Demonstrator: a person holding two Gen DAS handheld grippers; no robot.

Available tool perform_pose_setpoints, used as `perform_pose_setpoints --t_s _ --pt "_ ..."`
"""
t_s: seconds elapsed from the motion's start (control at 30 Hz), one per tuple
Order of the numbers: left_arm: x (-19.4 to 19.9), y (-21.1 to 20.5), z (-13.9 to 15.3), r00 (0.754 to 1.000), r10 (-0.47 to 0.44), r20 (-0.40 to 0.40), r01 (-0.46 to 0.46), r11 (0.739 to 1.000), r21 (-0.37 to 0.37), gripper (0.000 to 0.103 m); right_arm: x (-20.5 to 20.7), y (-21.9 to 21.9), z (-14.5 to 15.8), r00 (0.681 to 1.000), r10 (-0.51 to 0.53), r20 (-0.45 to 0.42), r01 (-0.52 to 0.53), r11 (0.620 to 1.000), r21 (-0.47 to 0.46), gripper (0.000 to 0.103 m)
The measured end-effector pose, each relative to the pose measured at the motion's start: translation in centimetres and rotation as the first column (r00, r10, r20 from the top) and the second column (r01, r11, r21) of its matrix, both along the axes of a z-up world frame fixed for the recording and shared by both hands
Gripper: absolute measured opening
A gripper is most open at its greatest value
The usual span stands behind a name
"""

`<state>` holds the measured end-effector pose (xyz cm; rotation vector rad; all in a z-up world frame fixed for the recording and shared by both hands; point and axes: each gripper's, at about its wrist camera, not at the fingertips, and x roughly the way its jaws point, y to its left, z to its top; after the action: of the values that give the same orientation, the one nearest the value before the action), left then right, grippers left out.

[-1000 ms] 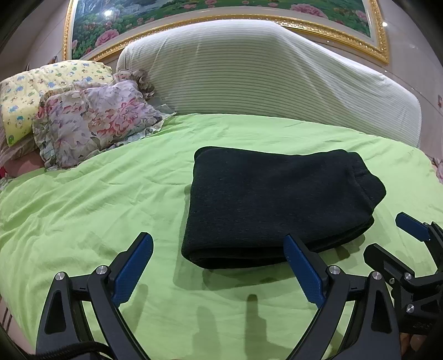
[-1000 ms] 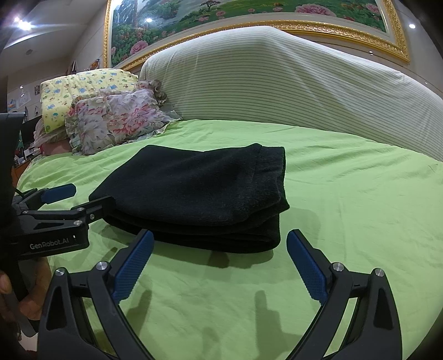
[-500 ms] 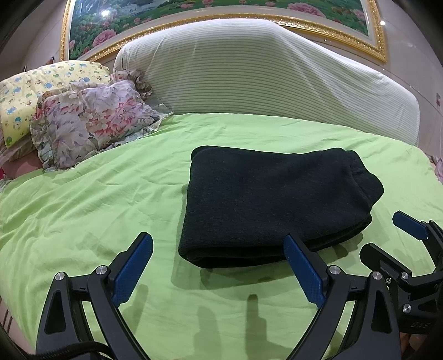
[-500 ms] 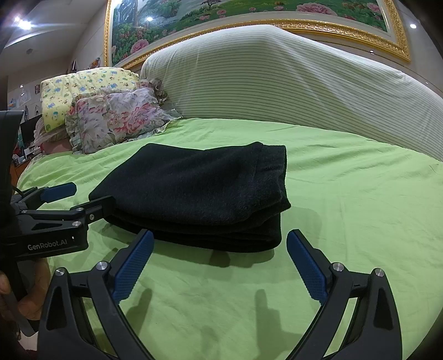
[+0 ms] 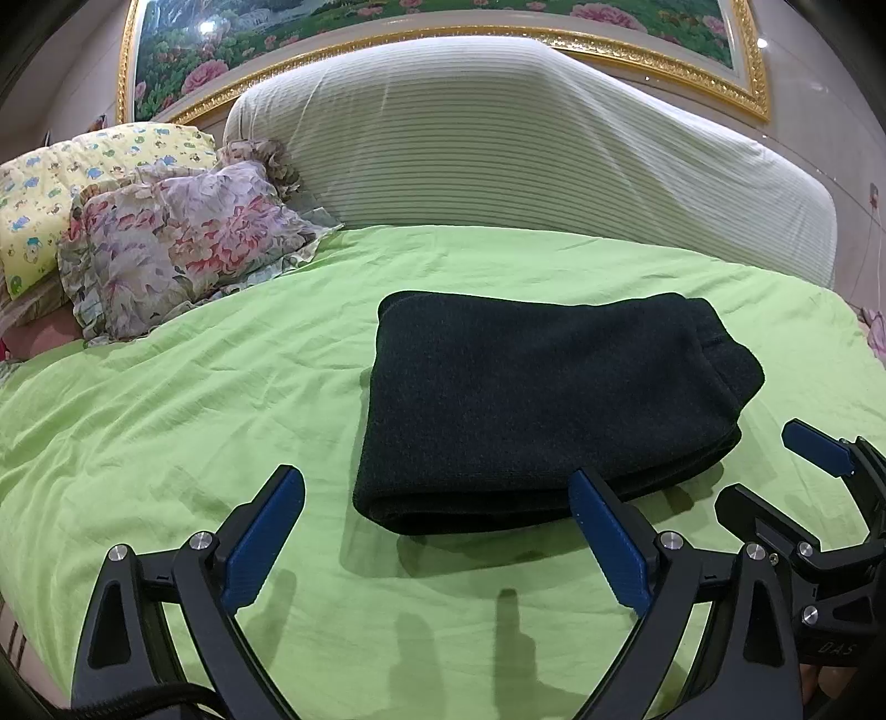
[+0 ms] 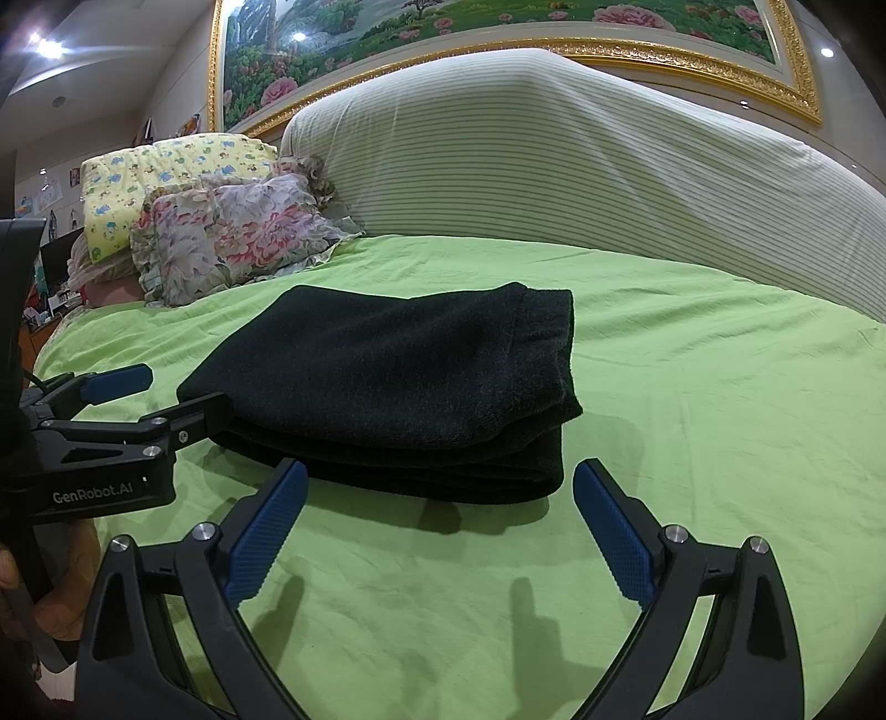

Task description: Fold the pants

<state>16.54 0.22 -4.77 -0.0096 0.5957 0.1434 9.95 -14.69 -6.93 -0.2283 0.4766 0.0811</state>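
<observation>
The black pants lie folded into a thick rectangle on the green bedsheet; they also show in the right wrist view. My left gripper is open and empty, just short of the pants' near edge. My right gripper is open and empty, also just short of the near edge. The right gripper shows at the right of the left wrist view, and the left gripper shows at the left of the right wrist view, beside the pants.
A floral pillow and a yellow patterned pillow lie at the back left. A large striped headboard cushion stands behind the bed under a gold-framed painting.
Both grippers have drawn back slightly from the folded pants. The pants have not moved.
</observation>
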Motion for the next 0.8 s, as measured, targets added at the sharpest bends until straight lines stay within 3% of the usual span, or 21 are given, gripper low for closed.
perform_pose_setpoints --t_s 0.8 --pt "-0.12 -0.3 0.25 1.0 0.006 0.011 -0.006 1.0 0.013 0.097 -0.01 -0.07 0.03 1.0 0.003 0.002 -0.003 1.0 0.002 0.097"
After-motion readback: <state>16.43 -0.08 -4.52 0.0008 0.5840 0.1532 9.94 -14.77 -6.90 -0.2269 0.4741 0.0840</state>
